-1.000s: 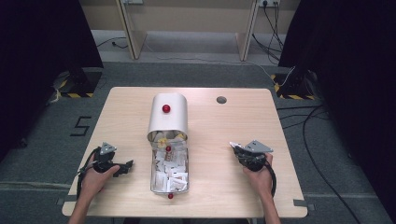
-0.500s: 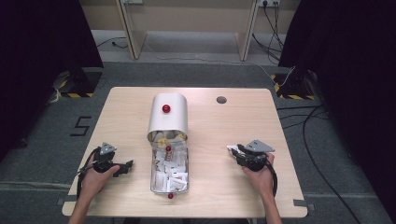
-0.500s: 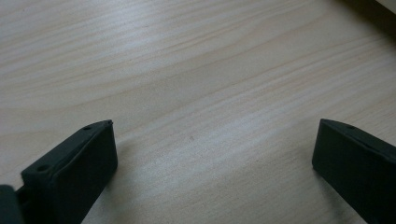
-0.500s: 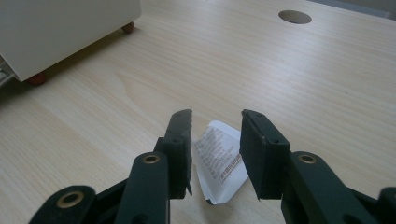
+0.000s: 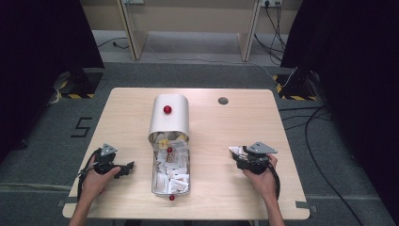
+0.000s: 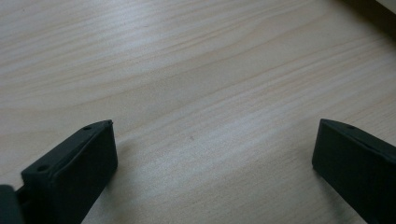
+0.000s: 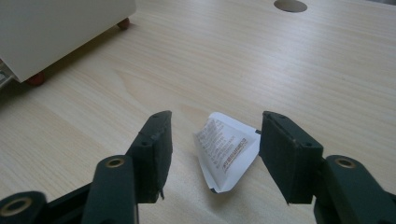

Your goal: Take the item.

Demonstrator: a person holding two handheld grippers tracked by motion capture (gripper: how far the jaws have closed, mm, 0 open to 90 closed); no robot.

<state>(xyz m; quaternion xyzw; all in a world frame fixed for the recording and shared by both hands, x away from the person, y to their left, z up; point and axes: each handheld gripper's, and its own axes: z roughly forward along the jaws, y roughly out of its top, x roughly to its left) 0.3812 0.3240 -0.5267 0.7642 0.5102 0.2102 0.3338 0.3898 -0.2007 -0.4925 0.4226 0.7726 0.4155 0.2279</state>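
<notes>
A small white printed packet [image 7: 225, 150] lies flat on the wooden table between the jaws of my right gripper [image 7: 214, 140]. The gripper is open, and the packet rests close to the right-hand jaw. In the high view this right gripper [image 5: 236, 154] sits at the table's right front with the packet [image 5: 234, 149] at its tip. My left gripper [image 5: 127, 167] rests at the left front, beside the drawer. In its own view the left gripper [image 6: 212, 140] is wide open over bare wood.
A cream box with a rounded top [image 5: 169, 117] and a red knob [image 5: 167, 109] stands mid-table. Its metal drawer [image 5: 154, 181] is pulled out toward me and holds several white packets [image 5: 171, 169]. A round hole [image 5: 223, 100] is in the table at the far right.
My right gripper has edged slightly toward the near edge with the packet at its tip. The left gripper has stayed put.
</notes>
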